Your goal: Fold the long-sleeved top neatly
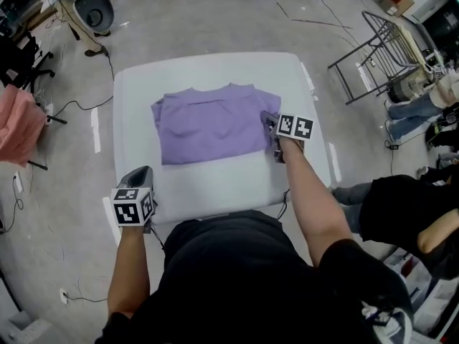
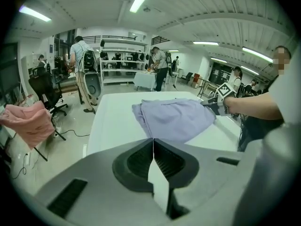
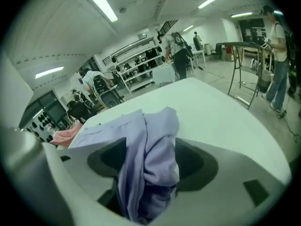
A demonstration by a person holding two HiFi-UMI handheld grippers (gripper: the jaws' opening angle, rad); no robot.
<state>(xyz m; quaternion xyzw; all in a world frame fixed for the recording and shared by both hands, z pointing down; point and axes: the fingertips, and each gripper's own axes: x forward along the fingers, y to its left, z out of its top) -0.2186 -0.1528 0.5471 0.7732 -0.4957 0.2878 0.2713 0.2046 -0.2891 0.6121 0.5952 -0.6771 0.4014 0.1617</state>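
Note:
The purple long-sleeved top lies partly folded in a rough rectangle on the white table. My right gripper is at the top's right edge. In the right gripper view its jaws stand wide apart, with a bunched fold of the purple cloth hanging loosely between them. My left gripper hovers at the table's near left edge, well clear of the top. It is shut and empty in the left gripper view, where the top shows ahead.
A pink garment hangs at the far left over the floor. A metal rack stands at the back right. A seated person is close to the table's right side. Cables run across the floor.

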